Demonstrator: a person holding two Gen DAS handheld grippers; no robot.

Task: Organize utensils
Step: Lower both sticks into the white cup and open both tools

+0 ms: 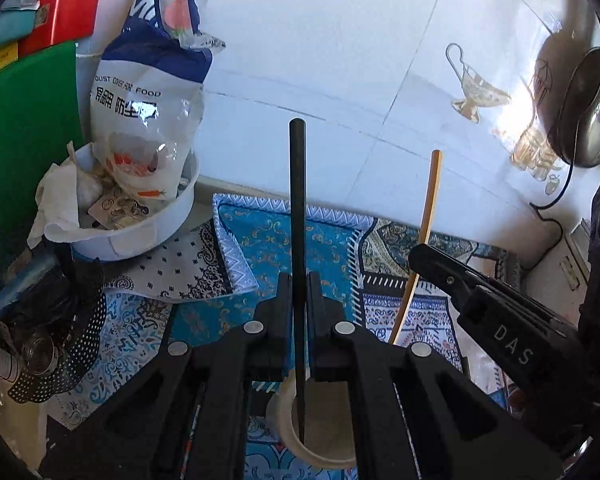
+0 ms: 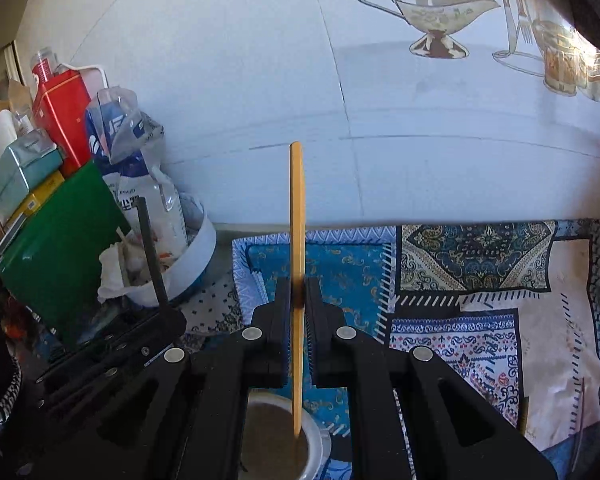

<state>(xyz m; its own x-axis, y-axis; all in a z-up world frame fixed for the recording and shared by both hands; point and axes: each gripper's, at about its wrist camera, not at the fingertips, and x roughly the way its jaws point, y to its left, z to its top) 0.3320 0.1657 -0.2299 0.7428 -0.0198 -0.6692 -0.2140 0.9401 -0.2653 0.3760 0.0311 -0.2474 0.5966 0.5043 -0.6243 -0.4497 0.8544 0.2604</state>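
Note:
My left gripper [image 1: 299,280] is shut on a black chopstick [image 1: 297,200] that stands nearly upright, its lower tip inside a cream round cup [image 1: 320,424] below the jaws. My right gripper [image 2: 299,284] is shut on a yellow wooden chopstick [image 2: 296,216], also upright, with its lower end dipping into the same cup [image 2: 284,440]. The right gripper [image 1: 452,276] with its yellow stick [image 1: 424,232] shows at the right of the left wrist view. At the left of the right wrist view is the left gripper [image 2: 156,320] with the black stick [image 2: 150,252].
A white bowl [image 1: 140,236] with a plastic food bag [image 1: 148,112], tissue and garlic stands at the left beside a green board [image 1: 24,152] and red tin [image 2: 62,120]. A patterned blue cloth [image 2: 480,300] covers the counter. A tiled wall lies behind; a metal ladle [image 1: 588,108] hangs right.

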